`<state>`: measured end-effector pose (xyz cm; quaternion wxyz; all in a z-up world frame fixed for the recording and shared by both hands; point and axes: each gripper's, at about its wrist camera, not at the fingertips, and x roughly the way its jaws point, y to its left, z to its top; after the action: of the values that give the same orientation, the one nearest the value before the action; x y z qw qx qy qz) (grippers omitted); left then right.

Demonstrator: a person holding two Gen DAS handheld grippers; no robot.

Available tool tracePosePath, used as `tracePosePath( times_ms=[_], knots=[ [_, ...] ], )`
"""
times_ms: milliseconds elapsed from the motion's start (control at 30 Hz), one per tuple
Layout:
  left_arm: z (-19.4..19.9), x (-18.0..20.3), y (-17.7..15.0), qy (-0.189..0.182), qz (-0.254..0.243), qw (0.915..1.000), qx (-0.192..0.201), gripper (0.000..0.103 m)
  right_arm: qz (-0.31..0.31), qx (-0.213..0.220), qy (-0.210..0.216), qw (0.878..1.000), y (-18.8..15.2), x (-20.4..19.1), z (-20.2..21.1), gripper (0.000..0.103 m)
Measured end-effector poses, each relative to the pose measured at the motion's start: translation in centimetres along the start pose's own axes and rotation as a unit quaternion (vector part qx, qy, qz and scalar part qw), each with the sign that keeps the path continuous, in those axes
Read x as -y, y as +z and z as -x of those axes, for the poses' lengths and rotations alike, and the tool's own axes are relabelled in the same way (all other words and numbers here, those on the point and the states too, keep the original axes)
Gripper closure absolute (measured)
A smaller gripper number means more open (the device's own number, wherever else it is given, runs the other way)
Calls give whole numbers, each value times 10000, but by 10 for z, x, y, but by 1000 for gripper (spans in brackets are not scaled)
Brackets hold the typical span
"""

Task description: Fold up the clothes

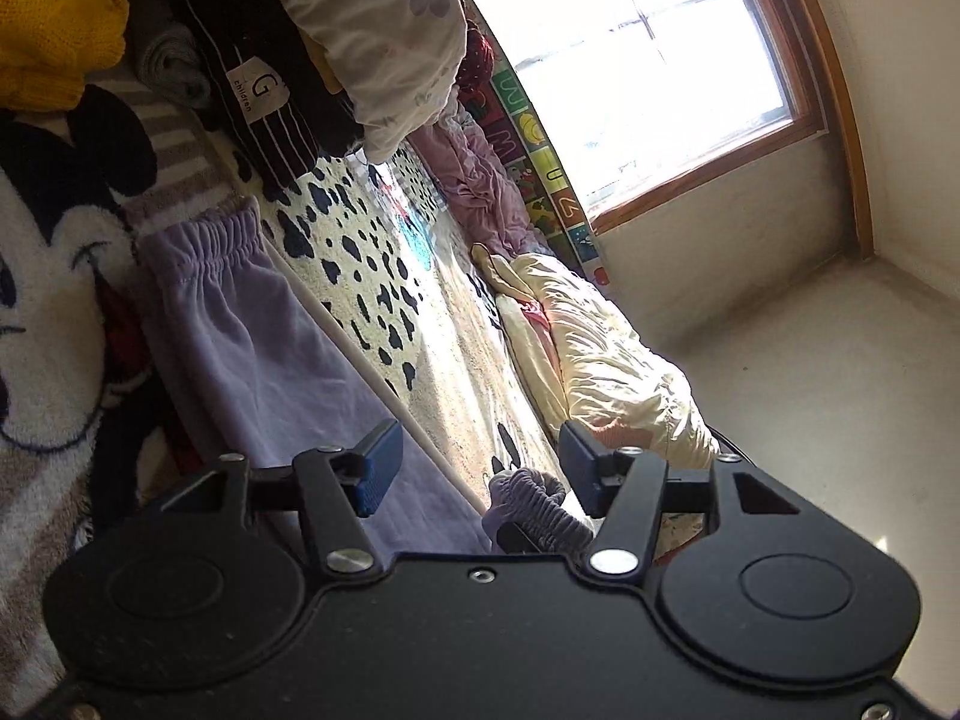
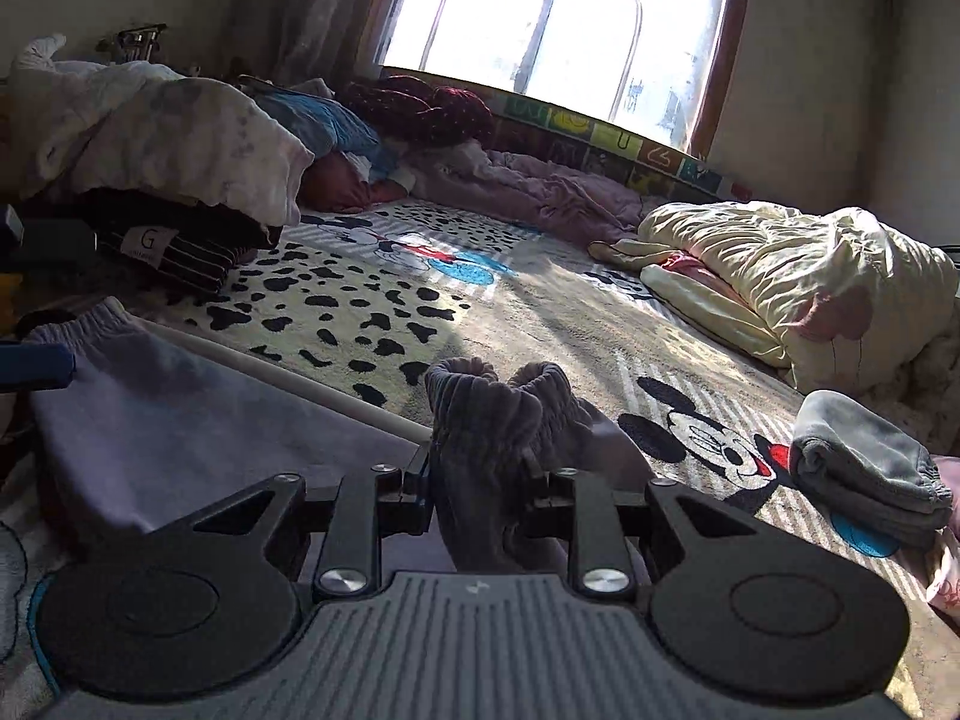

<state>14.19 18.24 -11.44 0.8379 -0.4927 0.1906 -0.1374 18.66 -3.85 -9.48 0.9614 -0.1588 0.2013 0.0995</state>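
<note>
Lilac trousers (image 2: 180, 420) lie flat on a cartoon-mouse blanket (image 2: 540, 312), with the elastic waistband (image 1: 204, 234) toward the clothes pile. My right gripper (image 2: 486, 480) is shut on the two bunched ribbed cuffs (image 2: 492, 414), which stick up between its jaws and hide the pads. My left gripper (image 1: 480, 468) hovers over the trouser leg (image 1: 252, 348), rolled on its side. Its blue pads (image 1: 378, 468) stand apart with no cloth between them. The held cuffs (image 1: 531, 498) show just below the left gripper's right finger.
A stack of clothes (image 2: 150, 138) with a dark striped garment (image 2: 150, 246) sits at the left. A yellow knit (image 1: 48, 18) lies beside it. A cream quilt (image 2: 810, 270) and a folded grey garment (image 2: 864, 468) lie at the right. Crumpled pink cloth (image 2: 540, 192) lies below the window.
</note>
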Motion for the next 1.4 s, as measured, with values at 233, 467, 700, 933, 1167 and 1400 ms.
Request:
tracePosePath(
  times_ms=[233,467,700,933,1167,1400],
  knots=[
    [-3,0,-1,-4,-57,10000,-39,46,744,-518,670,9936,-11,-46,7,57],
    [-3,-2,-1,27,-64,10000,-26,46,217,142,760,9968,-3,-5,53,46],
    [-9,-3,-5,89,-93,9999,-96,46,-2371,-345,104,9708,-4,114,-32,67],
    [-13,-7,-6,141,-87,9997,-157,46,-363,-1080,473,9924,-28,26,-61,69],
    [-9,-6,-4,148,-78,9998,-70,46,-207,-323,513,9979,-11,12,-23,61],
    [-4,-8,2,160,-61,9998,40,46,343,-329,649,9968,-5,-16,-28,61]
  ],
)
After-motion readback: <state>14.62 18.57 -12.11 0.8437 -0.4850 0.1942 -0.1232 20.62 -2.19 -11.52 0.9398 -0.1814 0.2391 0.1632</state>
